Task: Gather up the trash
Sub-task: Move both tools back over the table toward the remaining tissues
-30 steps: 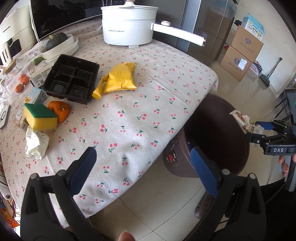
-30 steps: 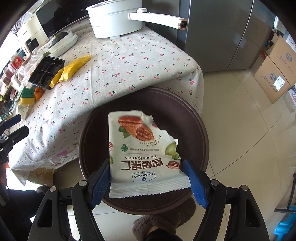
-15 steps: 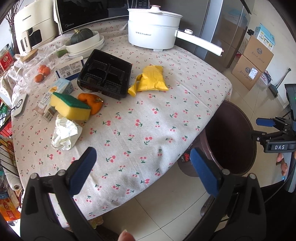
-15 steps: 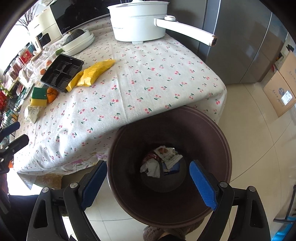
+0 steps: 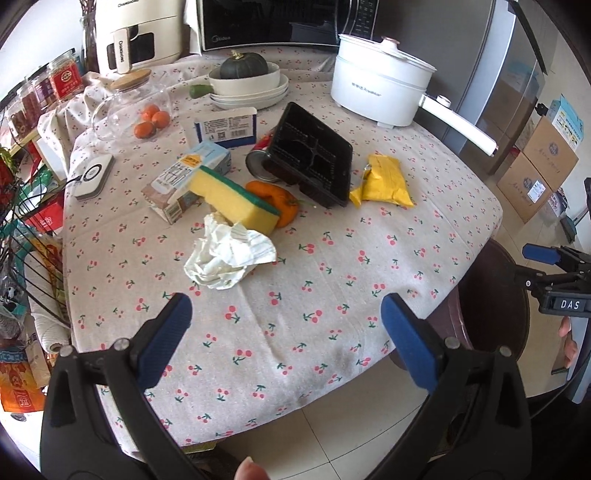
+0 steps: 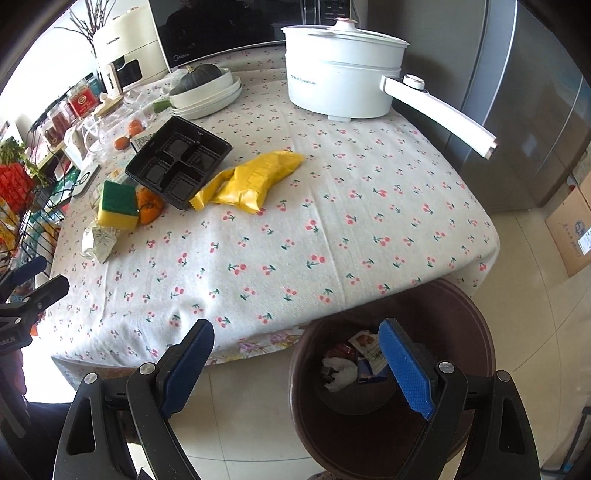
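Brown bin (image 6: 480,332) beneath gaping right gripper (image 6: 295,354).

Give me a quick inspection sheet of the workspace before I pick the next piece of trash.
Surface: table under a cherry-print cloth, far side crowded.
Job's things: crumpled paper nearest the left gripper; yellow bag beside the black tray; bin at the table's edge, wrappers inside.
Clutter: sponge resting on a carton, orange peel, can under the tray, white pot, bowls with a squash, jar with oranges.
Grippers: left gripper open, empty, over the near table edge; right gripper open, empty, at the bin.
Cables: nothing seen.
Surroundings: microwave, fridge, cardboard boxes on the tiled floor.
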Tool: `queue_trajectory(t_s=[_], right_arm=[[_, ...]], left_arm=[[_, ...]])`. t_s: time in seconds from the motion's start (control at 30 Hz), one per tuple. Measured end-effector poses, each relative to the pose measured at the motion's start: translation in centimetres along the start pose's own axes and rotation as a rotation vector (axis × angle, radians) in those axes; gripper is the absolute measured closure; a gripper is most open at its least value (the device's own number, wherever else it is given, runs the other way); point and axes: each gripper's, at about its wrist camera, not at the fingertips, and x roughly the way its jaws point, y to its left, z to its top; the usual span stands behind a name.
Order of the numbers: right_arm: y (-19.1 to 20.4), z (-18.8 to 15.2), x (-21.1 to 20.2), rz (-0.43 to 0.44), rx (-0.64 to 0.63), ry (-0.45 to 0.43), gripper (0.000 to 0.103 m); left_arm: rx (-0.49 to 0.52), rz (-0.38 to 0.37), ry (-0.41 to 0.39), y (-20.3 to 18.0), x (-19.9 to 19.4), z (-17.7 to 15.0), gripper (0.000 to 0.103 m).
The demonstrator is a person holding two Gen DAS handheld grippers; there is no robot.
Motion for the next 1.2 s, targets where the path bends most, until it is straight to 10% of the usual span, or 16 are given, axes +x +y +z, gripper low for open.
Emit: queue_trajectory(t_s=[0.8, 1.2], right_arm=[[8.1, 5.7, 2.6, 0.036, -0.132, -0.032, 0.011], [7.1, 6.9, 3.5, 0.028, -0.105, -0.022, 0.011]], left_arm=[[-0.128, 0.148, 0.072, 9.4, 2.7, 0.0, 0.001], [0.003, 0.026, 0.123, 4.7, 7.4, 2.8, 0.003]])
